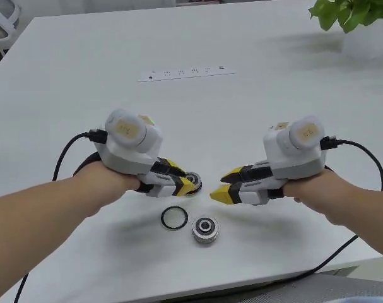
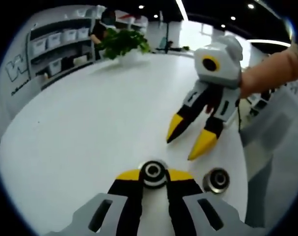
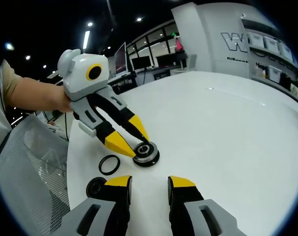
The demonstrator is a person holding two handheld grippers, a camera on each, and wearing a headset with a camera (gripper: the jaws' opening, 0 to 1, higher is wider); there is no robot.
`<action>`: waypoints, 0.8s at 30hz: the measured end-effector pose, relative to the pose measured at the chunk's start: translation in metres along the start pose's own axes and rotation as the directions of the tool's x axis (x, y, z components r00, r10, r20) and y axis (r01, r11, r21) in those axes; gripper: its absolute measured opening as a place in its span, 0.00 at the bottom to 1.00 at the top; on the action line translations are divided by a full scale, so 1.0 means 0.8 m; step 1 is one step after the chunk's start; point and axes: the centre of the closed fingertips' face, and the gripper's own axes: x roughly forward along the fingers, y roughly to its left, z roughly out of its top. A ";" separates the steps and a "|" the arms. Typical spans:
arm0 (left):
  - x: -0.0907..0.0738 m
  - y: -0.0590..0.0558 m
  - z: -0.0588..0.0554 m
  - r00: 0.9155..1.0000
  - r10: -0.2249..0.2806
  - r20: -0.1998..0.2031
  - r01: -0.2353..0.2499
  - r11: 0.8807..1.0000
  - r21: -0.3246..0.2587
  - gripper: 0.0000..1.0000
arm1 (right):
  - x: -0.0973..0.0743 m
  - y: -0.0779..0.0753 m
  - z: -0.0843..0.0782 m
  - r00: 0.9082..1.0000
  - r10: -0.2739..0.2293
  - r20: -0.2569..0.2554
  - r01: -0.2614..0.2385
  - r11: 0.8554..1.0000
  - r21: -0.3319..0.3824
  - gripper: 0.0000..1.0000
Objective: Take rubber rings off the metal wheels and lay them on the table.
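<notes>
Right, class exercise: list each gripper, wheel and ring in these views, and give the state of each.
left gripper: shut on a metal wheel
gripped metal wheel: dark rubber ring apparently on it
right gripper: open, holding nothing
loose rubber ring: off its wheel, flat on the table
second metal wheel: bare, lying flat beside the loose ring

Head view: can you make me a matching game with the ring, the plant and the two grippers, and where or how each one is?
Things:
1. rubber ring
2. left gripper
3. right gripper
4. plant

Places or states:
A. open, holding nothing
B. on the far side of the table, to the right
C. flat on the table, beside the loose wheel
D. shut on the other wheel

Pairs: 1-C, 2-D, 3-A, 4-B.
</notes>
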 end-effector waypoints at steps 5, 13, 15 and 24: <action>0.000 0.000 -0.002 1.000 0.010 -0.022 -0.009 0.999 0.050 0.17 | 0.004 0.001 0.004 1.000 0.002 0.004 -0.002 1.000 -0.005 0.27; 0.001 0.004 0.000 0.999 0.029 -0.023 -0.027 0.998 0.050 0.14 | 0.016 0.007 0.011 1.000 0.010 0.010 -0.010 0.998 -0.057 0.27; 0.001 0.005 -0.001 0.999 0.031 -0.024 -0.030 0.998 0.048 0.14 | 0.020 0.007 0.011 1.000 0.011 0.005 -0.010 0.997 -0.070 0.27; 0.003 0.008 -0.002 0.999 0.048 -0.025 -0.048 0.998 0.030 0.14 | 0.040 0.007 0.024 1.000 -0.010 0.016 0.012 0.993 -0.121 0.28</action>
